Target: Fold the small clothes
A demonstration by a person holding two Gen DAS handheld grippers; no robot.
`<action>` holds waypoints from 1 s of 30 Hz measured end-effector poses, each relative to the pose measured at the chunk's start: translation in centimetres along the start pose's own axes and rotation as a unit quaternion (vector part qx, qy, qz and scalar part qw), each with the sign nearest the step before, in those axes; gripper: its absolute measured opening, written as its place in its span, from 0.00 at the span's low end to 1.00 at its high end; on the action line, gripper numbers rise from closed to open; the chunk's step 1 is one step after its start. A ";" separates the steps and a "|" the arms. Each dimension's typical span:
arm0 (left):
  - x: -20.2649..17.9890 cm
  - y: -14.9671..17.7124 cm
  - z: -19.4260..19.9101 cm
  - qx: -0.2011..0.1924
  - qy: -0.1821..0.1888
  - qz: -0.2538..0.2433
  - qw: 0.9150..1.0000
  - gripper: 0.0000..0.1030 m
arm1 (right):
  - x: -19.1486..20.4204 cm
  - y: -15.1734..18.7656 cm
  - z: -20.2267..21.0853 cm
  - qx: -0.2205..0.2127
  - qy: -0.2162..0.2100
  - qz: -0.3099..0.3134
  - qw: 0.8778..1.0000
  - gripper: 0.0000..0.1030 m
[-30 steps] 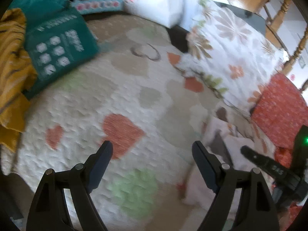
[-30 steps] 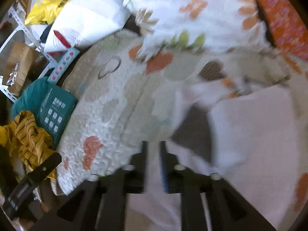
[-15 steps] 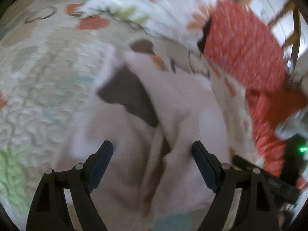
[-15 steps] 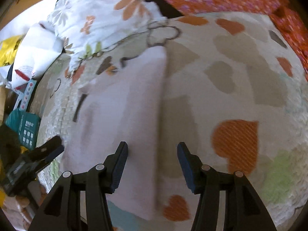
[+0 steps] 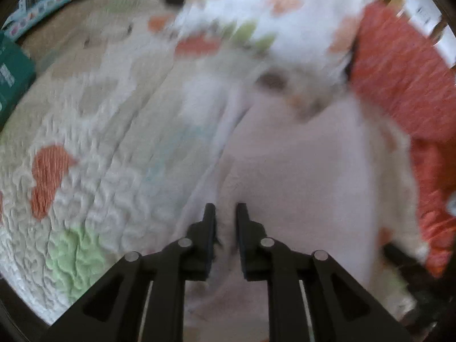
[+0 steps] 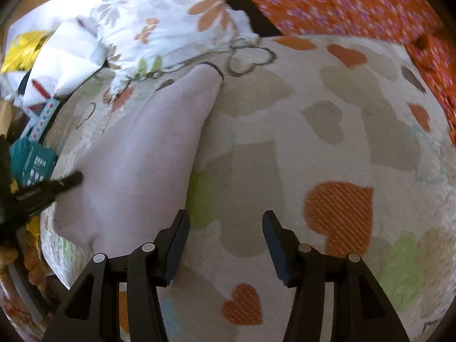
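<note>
Since a second ago — left gripper (image 5: 225, 213) has swung off the bare quilt (image 5: 94, 176) and over the pale garment (image 5: 299, 171); its jaws, wide then, are closing now and stand narrow, with a ridge of that cloth between them. Whether the pads already press it cannot be told through the blur. Right gripper (image 6: 225, 228), narrow over the garment a second ago, now stands about half open over bare quilt, nothing between the jaws.

Left wrist view, near to far:
- Garment: pinkish-white, spread on the quilt from the fingers outward to the right; left edge bunched into a long fold.
- Quilt: cream, puckered, with orange and green hearts; lies to the left of the garment.
- Teal box (image 5: 11, 77): at the far left edge.
- Floral pillow (image 5: 285, 14): white, blurred, beyond the garment.
- Orange cloth (image 5: 399, 71): far right, beside the pillow.

Right wrist view, near to far:
- Quilt (image 6: 313, 142): fills the frame under and ahead of the jaws.
- Garment (image 6: 142, 156): flat on the quilt, just left of the left finger (image 6: 176, 239), tapering away toward the pillow.
- Left gripper (image 6: 57, 185): tip touching the garment's left edge.
- Teal box (image 6: 31, 162): just behind that gripper.
- Floral pillow (image 6: 171, 22): far, upper left.
- Orange cloth (image 6: 342, 2): far, upper right — purple flowers on it.
</note>
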State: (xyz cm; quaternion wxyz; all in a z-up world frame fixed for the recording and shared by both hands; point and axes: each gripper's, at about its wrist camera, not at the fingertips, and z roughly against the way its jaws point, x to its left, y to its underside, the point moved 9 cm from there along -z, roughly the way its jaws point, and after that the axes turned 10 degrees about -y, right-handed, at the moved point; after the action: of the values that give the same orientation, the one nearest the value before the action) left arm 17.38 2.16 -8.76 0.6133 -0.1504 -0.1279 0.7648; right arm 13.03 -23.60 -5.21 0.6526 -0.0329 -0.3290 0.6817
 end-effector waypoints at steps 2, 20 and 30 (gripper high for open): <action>0.7 0.8 -1.2 0.017 0.010 0.010 1.000 0.34 | 1.4 -0.8 -0.7 -0.003 -0.005 0.005 1.000 0.56; 9.7 -0.2 3.7 -0.010 0.062 0.130 0.989 0.55 | 15.4 -10.8 -15.1 0.088 0.010 0.090 0.992 0.66; 9.0 -0.9 4.2 -0.018 0.077 0.135 0.988 0.55 | 16.6 -13.1 -13.4 0.017 0.003 0.109 0.994 0.10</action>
State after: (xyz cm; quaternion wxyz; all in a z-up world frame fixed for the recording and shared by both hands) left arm 14.76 11.07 -5.15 0.5099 -0.2354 -0.0727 0.8242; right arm 28.36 -3.90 -2.89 0.5754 -0.0597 -0.3105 0.7543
